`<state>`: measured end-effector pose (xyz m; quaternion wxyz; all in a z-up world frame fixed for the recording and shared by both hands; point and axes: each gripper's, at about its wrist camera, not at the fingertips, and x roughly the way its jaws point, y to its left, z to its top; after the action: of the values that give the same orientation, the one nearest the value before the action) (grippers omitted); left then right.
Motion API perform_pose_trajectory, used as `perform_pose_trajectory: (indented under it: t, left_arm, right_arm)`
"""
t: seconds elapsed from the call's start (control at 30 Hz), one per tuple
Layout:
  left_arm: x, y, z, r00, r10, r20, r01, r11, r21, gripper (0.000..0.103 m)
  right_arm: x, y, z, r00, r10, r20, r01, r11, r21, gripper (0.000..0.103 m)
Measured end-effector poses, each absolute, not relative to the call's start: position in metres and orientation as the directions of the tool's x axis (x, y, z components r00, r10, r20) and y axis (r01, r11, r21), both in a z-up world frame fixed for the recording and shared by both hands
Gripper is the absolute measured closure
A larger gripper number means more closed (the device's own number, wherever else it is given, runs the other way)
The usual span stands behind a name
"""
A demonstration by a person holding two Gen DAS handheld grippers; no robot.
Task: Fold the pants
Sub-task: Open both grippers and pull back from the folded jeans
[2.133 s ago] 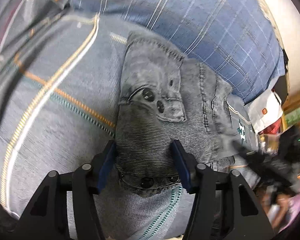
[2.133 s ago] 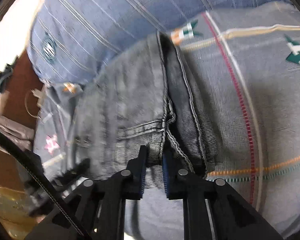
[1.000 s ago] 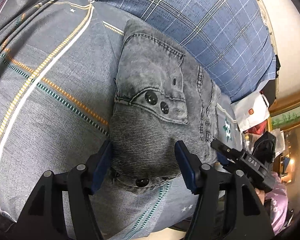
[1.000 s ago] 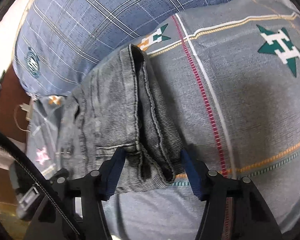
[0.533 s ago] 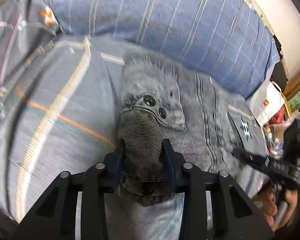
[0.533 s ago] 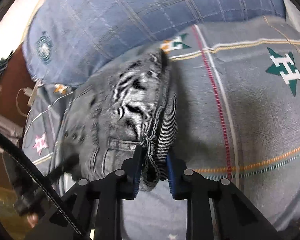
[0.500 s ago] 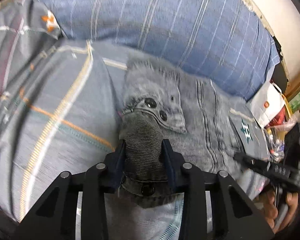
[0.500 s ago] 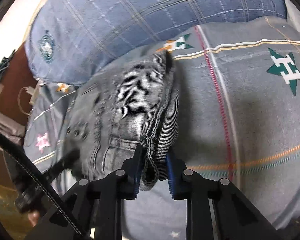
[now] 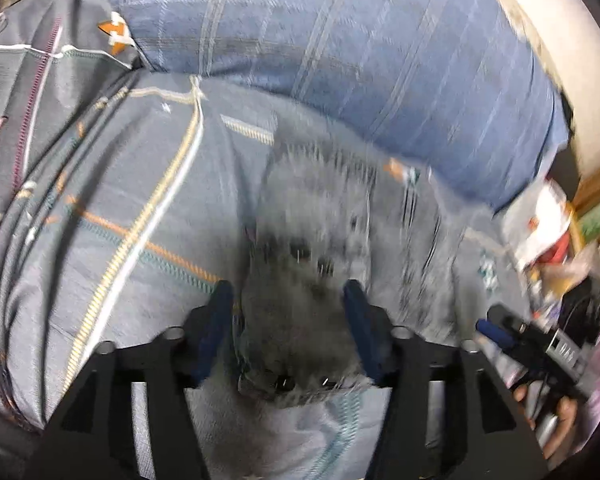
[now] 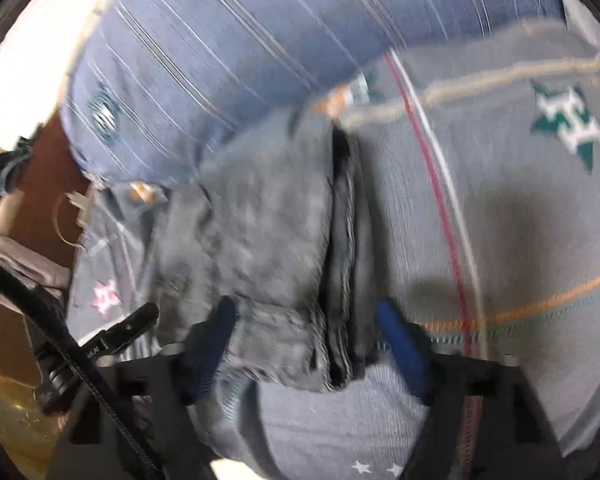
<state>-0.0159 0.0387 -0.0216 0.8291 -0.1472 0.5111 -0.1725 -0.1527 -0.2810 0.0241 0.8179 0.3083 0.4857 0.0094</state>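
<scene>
The folded grey denim pants (image 9: 320,240) lie on a grey patterned bedsheet (image 9: 132,208), two dark buttons showing on a pocket flap. My left gripper (image 9: 286,304) is open, its blue-padded fingers standing either side of the near end of the bundle. In the right wrist view the pants (image 10: 268,232) show their stacked folded edges. My right gripper (image 10: 304,316) is open too, jaws wide around the near corner. Both views are motion-blurred.
A blue plaid pillow (image 9: 360,52) lies just behind the pants and also shows in the right wrist view (image 10: 260,40). The right gripper's body (image 9: 540,344) shows at right in the left view. Clutter and a white bag (image 9: 540,220) sit beyond the bed edge.
Half a second ago both grippers were pinched shut on the pants' near edges. Now both have opened wide and released the cloth. The bundle rests on the sheet.
</scene>
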Motion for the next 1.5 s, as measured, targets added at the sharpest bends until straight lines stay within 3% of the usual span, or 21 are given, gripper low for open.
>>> perform_pose_trajectory:
  t: [0.07, 0.23, 0.33, 0.37, 0.4, 0.47, 0.57, 0.63, 0.7, 0.77, 0.9, 1.0, 1.03, 1.13, 1.23, 1.27, 1.3, 1.37, 1.43, 1.5]
  left_arm:
    - [0.002, 0.048, -0.007, 0.423, -0.460, -0.781, 0.089, 0.878, -0.470, 0.032]
    - [0.060, 0.034, -0.016, 0.313, -0.564, -0.764, 0.077, 0.817, -0.571, 0.026]
    - [0.070, 0.036, -0.048, 0.310, -0.603, -0.735, 0.037, 0.780, -0.624, 0.027]
    - [0.069, 0.039, -0.062, 0.315, -0.598, -0.737, -0.001, 0.776, -0.630, 0.031]
    - [0.069, 0.040, -0.070, 0.306, -0.589, -0.748, -0.037, 0.777, -0.628, 0.036]
    - [0.072, 0.034, -0.081, 0.258, -0.627, -0.735, -0.047, 0.752, -0.658, 0.056]
    - [0.070, 0.023, -0.080, 0.288, -0.587, -0.756, -0.011, 0.788, -0.616, 0.057]
    - [0.069, 0.017, -0.083, 0.293, -0.561, -0.774, 0.018, 0.813, -0.582, 0.061]
    - [0.067, 0.014, -0.086, 0.312, -0.535, -0.785, 0.032, 0.832, -0.554, 0.073]
    - [0.062, 0.008, -0.084, 0.332, -0.502, -0.798, 0.058, 0.856, -0.514, 0.081]
    - [0.050, 0.001, -0.061, 0.409, -0.445, -0.797, 0.136, 0.893, -0.429, 0.083]
    - [0.054, -0.003, -0.072, 0.392, -0.397, -0.830, 0.128, 0.917, -0.379, 0.073]
    - [0.056, -0.001, -0.079, 0.388, -0.395, -0.833, 0.108, 0.917, -0.384, 0.065]
    - [0.057, 0.001, -0.079, 0.390, -0.395, -0.832, 0.097, 0.916, -0.389, 0.064]
    - [0.052, 0.005, -0.062, 0.411, -0.398, -0.820, 0.111, 0.915, -0.389, 0.064]
    - [0.047, 0.007, -0.052, 0.443, -0.390, -0.807, 0.120, 0.918, -0.378, 0.062]
    - [0.042, 0.006, -0.043, 0.474, -0.374, -0.797, 0.127, 0.925, -0.359, 0.059]
    - [0.025, 0.007, -0.019, 0.571, -0.329, -0.752, 0.154, 0.943, -0.295, 0.036]
    - [0.012, 0.009, -0.007, 0.637, -0.300, -0.710, 0.164, 0.953, -0.256, 0.022]
    - [-0.005, 0.011, 0.002, 0.693, -0.264, -0.671, 0.158, 0.964, -0.216, 0.021]
  right_arm:
    - [-0.136, -0.289, 0.033, 0.520, 0.329, -0.789, 0.290, 0.800, 0.525, 0.022]
    - [-0.080, -0.307, 0.022, 0.496, 0.351, -0.794, 0.287, 0.797, 0.532, 0.022]
    - [-0.070, -0.318, -0.004, 0.521, 0.428, -0.739, 0.267, 0.740, 0.617, 0.036]
    - [-0.071, -0.319, -0.011, 0.515, 0.426, -0.744, 0.283, 0.734, 0.617, 0.043]
    - [-0.071, -0.320, -0.016, 0.508, 0.419, -0.753, 0.293, 0.738, 0.608, 0.044]
    - [-0.067, -0.323, -0.018, 0.501, 0.402, -0.766, 0.298, 0.751, 0.589, 0.048]
    - [-0.063, -0.324, -0.019, 0.521, 0.396, -0.756, 0.300, 0.745, 0.596, 0.049]
    - [-0.059, -0.318, -0.027, 0.495, 0.395, -0.774, 0.295, 0.761, 0.578, 0.057]
    - [-0.058, -0.313, -0.034, 0.473, 0.374, -0.798, 0.298, 0.784, 0.544, 0.084]
    - [-0.057, -0.312, -0.038, 0.477, 0.361, -0.801, 0.289, 0.797, 0.531, 0.087]
    - [-0.067, -0.302, -0.010, 0.530, 0.286, -0.798, 0.263, 0.840, 0.475, 0.093]
    - [-0.064, -0.298, -0.015, 0.513, 0.268, -0.815, 0.260, 0.857, 0.445, 0.092]
    - [-0.063, -0.300, -0.023, 0.498, 0.278, -0.822, 0.279, 0.846, 0.455, 0.091]
    - [-0.065, -0.302, -0.028, 0.490, 0.265, -0.830, 0.315, 0.834, 0.452, 0.077]
    - [-0.073, -0.298, -0.007, 0.528, 0.236, -0.816, 0.295, 0.849, 0.437, 0.054]
    - [-0.079, -0.296, 0.004, 0.558, 0.226, -0.798, 0.285, 0.852, 0.440, 0.042]
    - [-0.086, -0.294, 0.014, 0.581, 0.214, -0.785, 0.277, 0.855, 0.438, 0.038]
    - [-0.095, -0.288, 0.027, 0.601, 0.206, -0.772, 0.258, 0.864, 0.432, 0.038]
    - [-0.105, -0.281, 0.039, 0.625, 0.204, -0.754, 0.231, 0.874, 0.428, 0.034]
    - [-0.114, -0.274, 0.044, 0.641, 0.198, -0.742, 0.221, 0.878, 0.425, 0.030]
